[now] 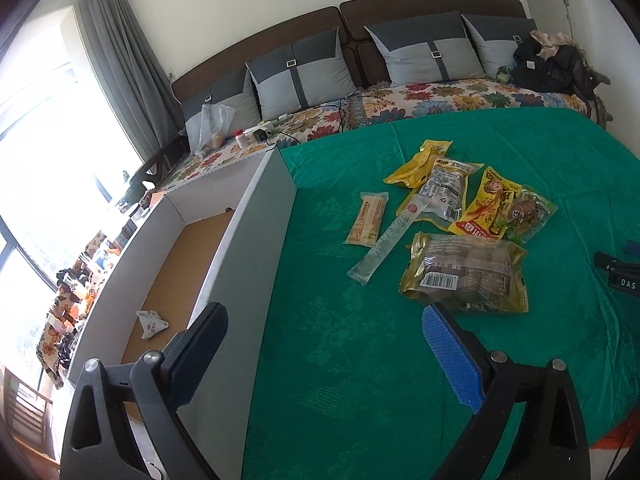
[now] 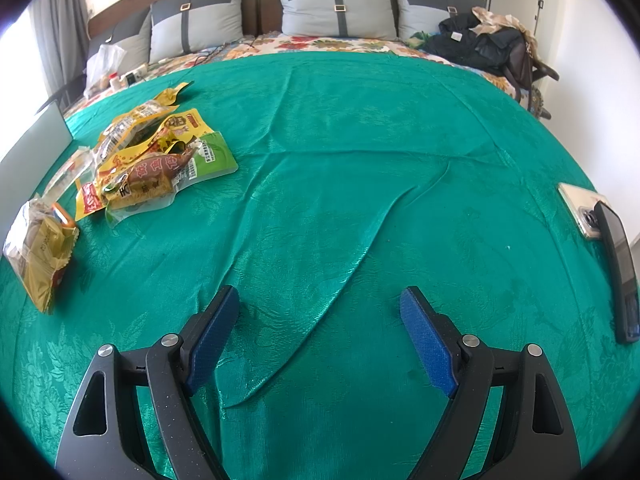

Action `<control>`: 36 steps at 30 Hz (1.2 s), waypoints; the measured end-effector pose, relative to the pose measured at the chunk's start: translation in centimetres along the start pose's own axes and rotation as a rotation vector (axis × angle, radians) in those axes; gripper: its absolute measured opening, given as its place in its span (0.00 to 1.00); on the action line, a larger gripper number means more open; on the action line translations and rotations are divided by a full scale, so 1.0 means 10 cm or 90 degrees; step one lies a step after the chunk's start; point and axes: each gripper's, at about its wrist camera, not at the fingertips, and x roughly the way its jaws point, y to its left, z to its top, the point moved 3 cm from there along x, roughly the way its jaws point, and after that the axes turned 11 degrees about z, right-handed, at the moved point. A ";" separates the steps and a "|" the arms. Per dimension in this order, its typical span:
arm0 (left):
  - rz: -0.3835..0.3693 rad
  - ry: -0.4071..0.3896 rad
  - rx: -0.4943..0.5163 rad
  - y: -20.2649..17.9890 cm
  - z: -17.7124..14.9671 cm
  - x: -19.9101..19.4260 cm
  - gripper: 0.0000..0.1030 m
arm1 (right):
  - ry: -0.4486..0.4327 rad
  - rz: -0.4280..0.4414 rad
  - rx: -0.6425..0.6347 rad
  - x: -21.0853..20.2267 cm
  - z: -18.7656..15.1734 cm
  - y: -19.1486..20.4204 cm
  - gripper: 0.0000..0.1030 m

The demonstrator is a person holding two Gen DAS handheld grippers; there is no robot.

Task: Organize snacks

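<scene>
A bed is covered by a green bedspread (image 2: 360,168), creased in long folds across its middle. On it a cluster of snack packets is seen: a gold bag with a barcode (image 1: 464,276), a long clear stick packet (image 1: 384,242), a pale wafer bar (image 1: 368,219), a clear packet with a printed label (image 1: 444,192), yellow pouches (image 1: 486,204) and a green-edged packet (image 1: 534,210), several overlapping. A white cardboard box (image 1: 256,216) is set against the bedspread's edge, with one small wrapped snack (image 1: 151,323) inside. Near the opposite edge a phone (image 2: 578,210) and a dark remote-like bar (image 2: 620,276) are laid, touching. At the head, a floral sheet (image 1: 440,94) is exposed.
</scene>
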 end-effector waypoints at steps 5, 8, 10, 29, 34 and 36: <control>-0.065 0.071 -0.006 -0.07 -0.17 0.22 0.94 | 0.000 0.000 0.000 0.00 0.00 0.00 0.83; -0.124 0.143 -0.019 -0.15 -0.40 0.44 0.94 | 0.000 0.000 0.000 0.00 0.00 0.00 0.83; -0.159 0.182 -0.032 -0.22 -0.56 0.57 0.94 | 0.000 0.000 0.000 0.00 0.00 0.00 0.83; -0.268 0.214 0.013 -0.29 -0.53 0.88 0.99 | 0.000 0.000 0.000 0.00 0.00 0.00 0.83; -0.284 0.168 -0.040 -0.13 0.18 1.02 0.99 | 0.000 0.000 0.000 0.00 0.00 0.00 0.83; -0.285 0.173 -0.061 -0.15 0.43 1.25 0.97 | 0.000 0.000 0.000 0.00 0.00 0.00 0.83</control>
